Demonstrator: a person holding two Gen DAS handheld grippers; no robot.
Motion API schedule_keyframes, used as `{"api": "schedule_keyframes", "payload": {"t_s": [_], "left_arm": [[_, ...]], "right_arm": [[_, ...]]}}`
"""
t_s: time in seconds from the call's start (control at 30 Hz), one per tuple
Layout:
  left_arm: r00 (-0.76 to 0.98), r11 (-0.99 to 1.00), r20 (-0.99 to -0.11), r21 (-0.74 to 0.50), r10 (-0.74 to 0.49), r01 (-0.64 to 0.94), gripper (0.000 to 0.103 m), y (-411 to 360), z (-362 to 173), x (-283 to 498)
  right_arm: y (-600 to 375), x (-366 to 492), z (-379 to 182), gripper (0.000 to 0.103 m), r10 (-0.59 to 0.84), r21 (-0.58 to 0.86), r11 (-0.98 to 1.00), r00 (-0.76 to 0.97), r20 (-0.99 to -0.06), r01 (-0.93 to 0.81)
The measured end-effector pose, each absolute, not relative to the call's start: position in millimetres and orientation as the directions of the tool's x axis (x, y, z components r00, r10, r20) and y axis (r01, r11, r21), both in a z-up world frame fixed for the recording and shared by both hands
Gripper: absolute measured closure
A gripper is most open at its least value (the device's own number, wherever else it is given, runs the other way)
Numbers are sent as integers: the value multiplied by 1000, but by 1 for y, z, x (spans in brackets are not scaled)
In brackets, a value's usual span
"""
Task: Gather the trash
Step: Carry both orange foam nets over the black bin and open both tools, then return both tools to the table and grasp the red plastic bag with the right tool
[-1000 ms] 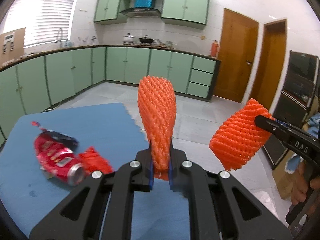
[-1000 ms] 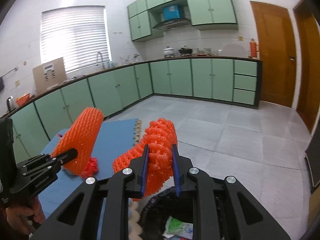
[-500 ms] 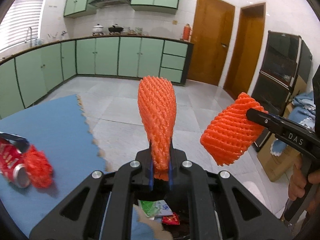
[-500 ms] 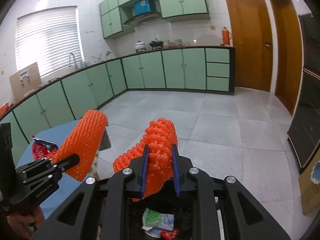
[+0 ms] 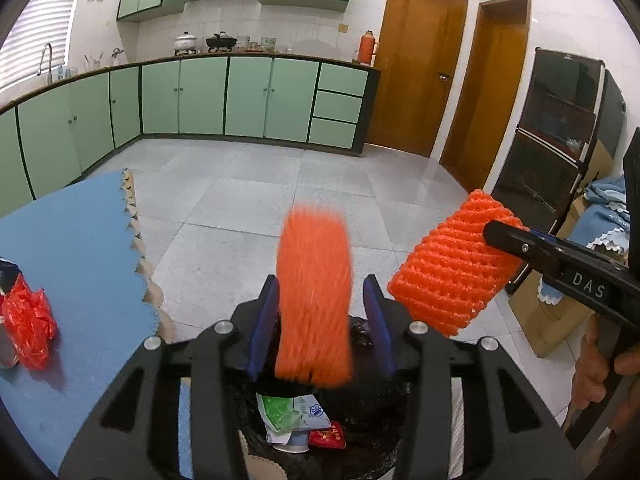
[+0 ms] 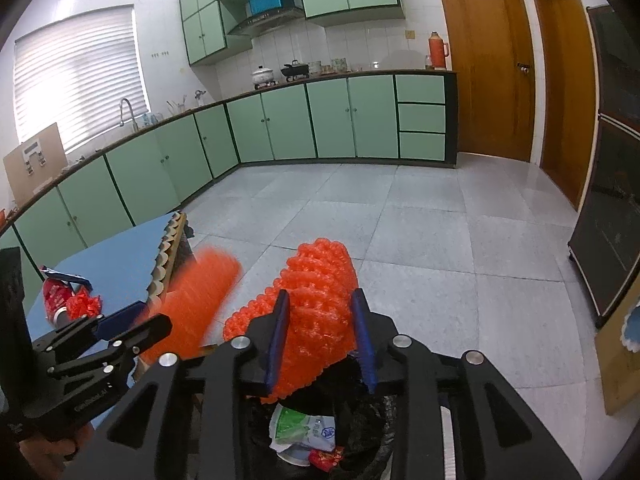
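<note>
Opening on both sides. Left gripper (image 5: 318, 316) spread wide, blue pads well clear of the blurred orange foam-net sleeve (image 5: 315, 300) between them, nothing pinching it; seen from the right wrist, the same sleeve (image 6: 196, 300) a streak of orange just past the left fingertips. Right gripper (image 6: 320, 336) parting too, its blue pads flanking a second orange foam-net sleeve (image 6: 316, 320); whether the pads touch that net or stand just off it, hard to tell from the right wrist. From the left wrist, that second sleeve (image 5: 454, 266) sharp and unblurred at the tip of the black right gripper (image 5: 504, 236), with a hand (image 5: 600, 376) wrapped round the handle at the lower right.

Directly beneath both grippers, black-lined trash bin (image 5: 368, 420), holding a green-and-white crumpled wrapper (image 5: 294, 412) and a small red packet (image 5: 328, 436); same bin (image 6: 360, 440) below the right jaws.

Off to the left, blue foam mat with toothed edge (image 5: 80, 248) on the table, bearing a crushed red soda can (image 6: 54, 298) and, touching it, a crumpled red plastic scrap (image 5: 28, 320). Beyond, grey tiled floor (image 5: 280, 184) and pale green kitchen cabinets (image 5: 240, 96).
</note>
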State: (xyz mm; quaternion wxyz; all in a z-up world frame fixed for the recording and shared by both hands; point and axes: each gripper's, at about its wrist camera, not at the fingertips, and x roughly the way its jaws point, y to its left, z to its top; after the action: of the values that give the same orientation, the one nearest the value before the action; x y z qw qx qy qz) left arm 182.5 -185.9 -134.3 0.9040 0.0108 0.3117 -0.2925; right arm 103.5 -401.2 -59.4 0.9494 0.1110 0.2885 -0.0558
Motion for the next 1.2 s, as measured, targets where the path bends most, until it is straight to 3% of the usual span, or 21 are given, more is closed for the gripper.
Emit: {"api": "schedule_keyframes", "payload": {"t_s": [0.2,0.3,0.43,0.57,0.83,0.93,1.2], "left_arm": [[641,838,-569,-178,-515,516,55,-183,-134,185],[650,842,-560,-182,-513,507,55,-178,-130,185],[665,849,-550,-178,-505,497,53,-174,-123,184],[686,860,-538,-171,-490,481,47,-166,-114,180],[775,912,-489,-131,-400,388,25,-112,-89,171],[813,938,-471,-116,-342,328,16,-84,-80,168],[871,990,-469,-73,-143,122,15,14,-72,163]], "right_arm": [[-408,103,-64,64,-39,198,963,823,-567,181],[-409,101,-65,56,-38,195,964,823,-566,179],[-410,101,-63,55,-33,203,963,824,-565,178],[-409,99,-57,50,-29,210,962,830,-557,175],[-388,90,-34,14,-46,202,965,868,-494,167],[-373,91,-27,6,-19,218,966,885,-464,136],[-306,116,-22,6,112,217,976,895,-432,-17]]}}
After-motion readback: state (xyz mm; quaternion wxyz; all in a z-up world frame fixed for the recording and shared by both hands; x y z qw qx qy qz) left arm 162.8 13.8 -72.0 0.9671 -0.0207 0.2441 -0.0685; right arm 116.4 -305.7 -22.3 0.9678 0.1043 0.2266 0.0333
